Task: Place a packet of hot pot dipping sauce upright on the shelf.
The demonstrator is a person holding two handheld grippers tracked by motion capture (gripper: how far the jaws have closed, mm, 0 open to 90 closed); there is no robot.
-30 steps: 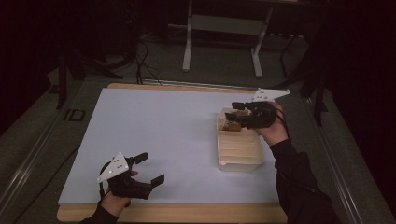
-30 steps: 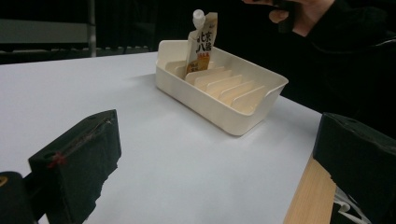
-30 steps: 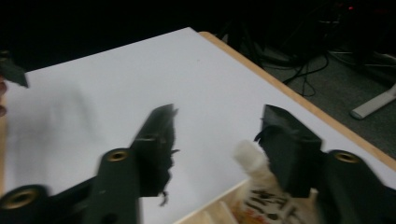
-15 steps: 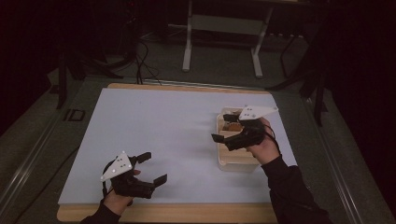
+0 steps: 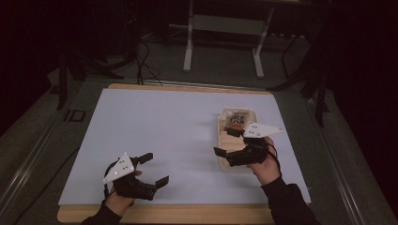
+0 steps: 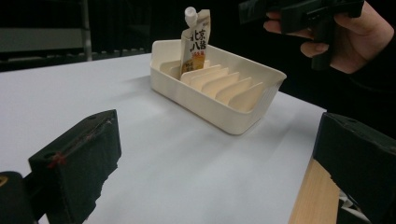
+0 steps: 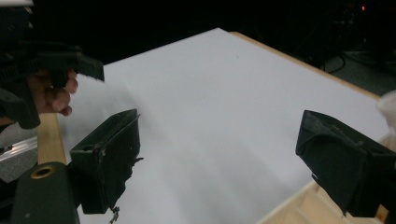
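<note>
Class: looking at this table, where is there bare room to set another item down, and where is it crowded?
Free: the wide white table surface left of the slotted tray, beyond the left gripper. Crowded: the right side, where the pouch stands in the tray and the right gripper hovers open over its near end.

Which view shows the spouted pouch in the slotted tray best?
The left gripper view: the pouch stands upright at the far end of the cream tray, spout and printed characters readable. The high view shows it from above, small and dim. The right gripper view faces bare table.
</note>
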